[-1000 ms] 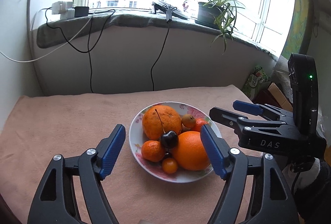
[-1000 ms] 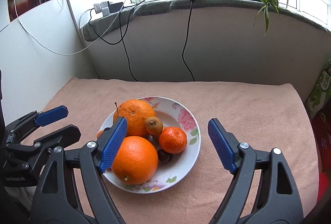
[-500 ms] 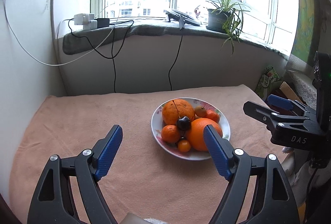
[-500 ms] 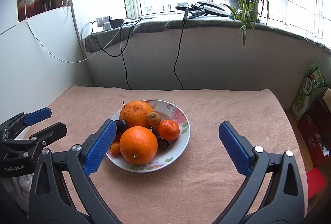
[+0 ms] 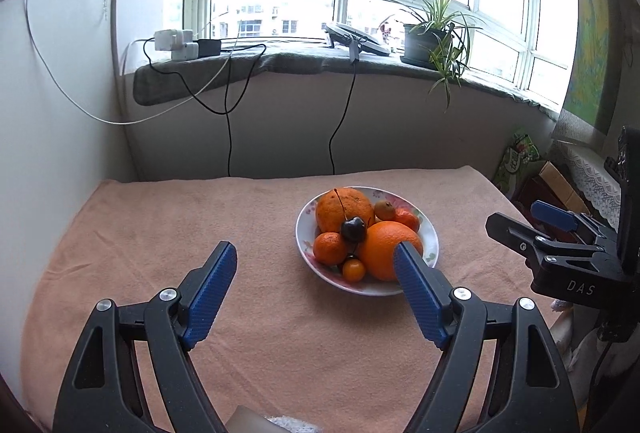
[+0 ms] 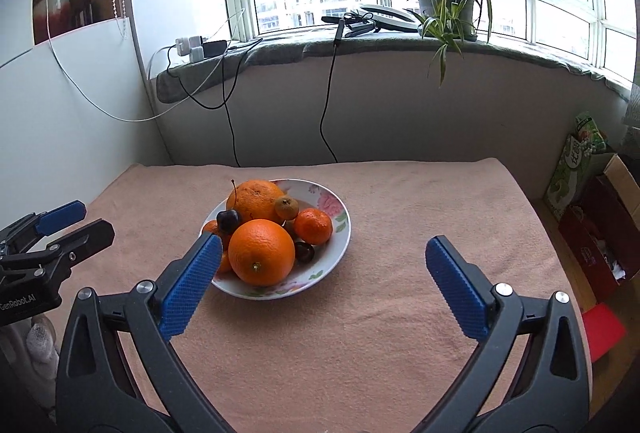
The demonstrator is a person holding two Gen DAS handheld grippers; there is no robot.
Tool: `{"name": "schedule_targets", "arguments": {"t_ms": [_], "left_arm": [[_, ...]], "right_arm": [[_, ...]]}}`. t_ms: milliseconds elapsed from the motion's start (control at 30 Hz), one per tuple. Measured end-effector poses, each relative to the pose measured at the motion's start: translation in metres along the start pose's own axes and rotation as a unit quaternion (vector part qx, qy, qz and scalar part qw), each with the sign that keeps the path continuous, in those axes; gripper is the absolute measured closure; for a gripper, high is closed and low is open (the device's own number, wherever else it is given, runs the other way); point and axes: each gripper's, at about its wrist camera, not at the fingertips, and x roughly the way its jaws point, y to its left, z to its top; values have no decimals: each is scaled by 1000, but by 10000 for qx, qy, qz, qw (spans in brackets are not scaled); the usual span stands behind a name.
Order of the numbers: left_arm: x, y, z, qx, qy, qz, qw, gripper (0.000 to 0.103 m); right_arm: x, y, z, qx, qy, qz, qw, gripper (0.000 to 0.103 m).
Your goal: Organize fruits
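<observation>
A white floral bowl (image 5: 430, 237) (image 6: 338, 233) sits on the peach cloth and holds several fruits: two large oranges (image 5: 386, 247) (image 6: 262, 251), mandarins (image 5: 329, 248) (image 6: 313, 226), a dark cherry (image 5: 353, 229) (image 6: 228, 220), a small yellow tomato (image 5: 353, 270) and a brownish small fruit (image 6: 286, 207). My left gripper (image 5: 316, 291) is open and empty, in front of the bowl and to its left. My right gripper (image 6: 320, 279) is open and empty, in front of the bowl and to its right. Each gripper shows at the edge of the other's view.
The peach cloth (image 5: 160, 217) covers the table up to a grey wall under a windowsill with a potted plant (image 6: 444, 9), chargers (image 5: 176, 43) and hanging cables. Boxes and bags (image 6: 592, 209) stand off the table's right edge.
Both grippers have pulled back and up from the bowl, which now looks smaller and farther. Both stay open and empty. The fruits have not moved.
</observation>
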Motion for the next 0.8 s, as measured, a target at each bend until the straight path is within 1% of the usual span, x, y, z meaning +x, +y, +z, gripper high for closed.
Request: {"name": "schedule_targets", "arguments": {"t_ms": [800], "left_arm": [[-1,3,-2,-64,4,13,10000,22]], "right_arm": [[7,2,-2,82,103,110,9999,0]]}}
